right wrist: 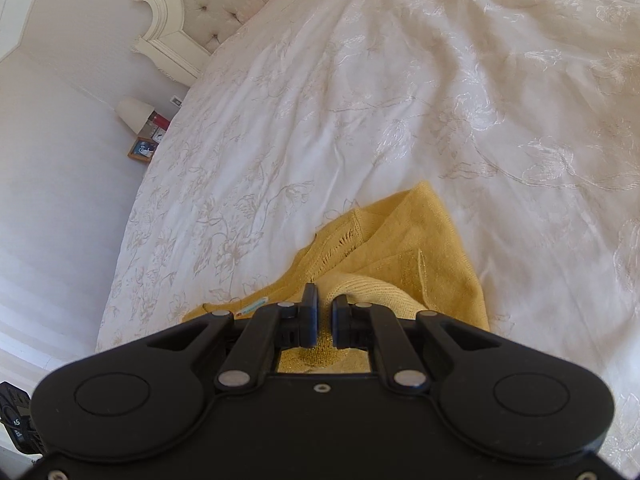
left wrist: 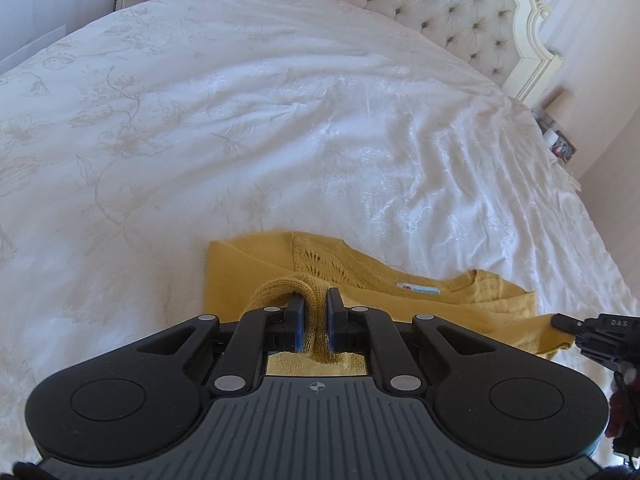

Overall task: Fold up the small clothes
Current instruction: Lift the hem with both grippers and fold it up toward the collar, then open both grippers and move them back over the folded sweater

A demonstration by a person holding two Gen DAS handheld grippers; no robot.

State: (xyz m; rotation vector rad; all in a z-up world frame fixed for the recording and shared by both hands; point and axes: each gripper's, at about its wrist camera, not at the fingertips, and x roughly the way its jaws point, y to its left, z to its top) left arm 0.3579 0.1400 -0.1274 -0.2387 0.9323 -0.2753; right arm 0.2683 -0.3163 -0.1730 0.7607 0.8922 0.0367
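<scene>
on the bed (left wrist: pixel 280 120), left gripper (left wrist: pixel 316 320) and right gripper (right wrist: pixel 324 322) both clenched on the yellow sweater (left wrist: pixel 248 272) mid-fold; next: lay edge flat, release.

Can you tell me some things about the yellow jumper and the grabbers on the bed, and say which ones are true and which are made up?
1. The yellow jumper lies on a white bedspread with a flower pattern. True.
2. The left hand-held gripper is wide open and holds nothing. False: it is shut on a ribbed knitted edge of the jumper.
3. The jumper has a small label inside its neck. True.
4. The jumper hangs on the headboard. False: it lies on the bedspread, apart from the headboard.
5. The right hand-held gripper is shut, with yellow knit between its fingers. True.
6. The bedspread is dark blue. False: it is white.
</scene>
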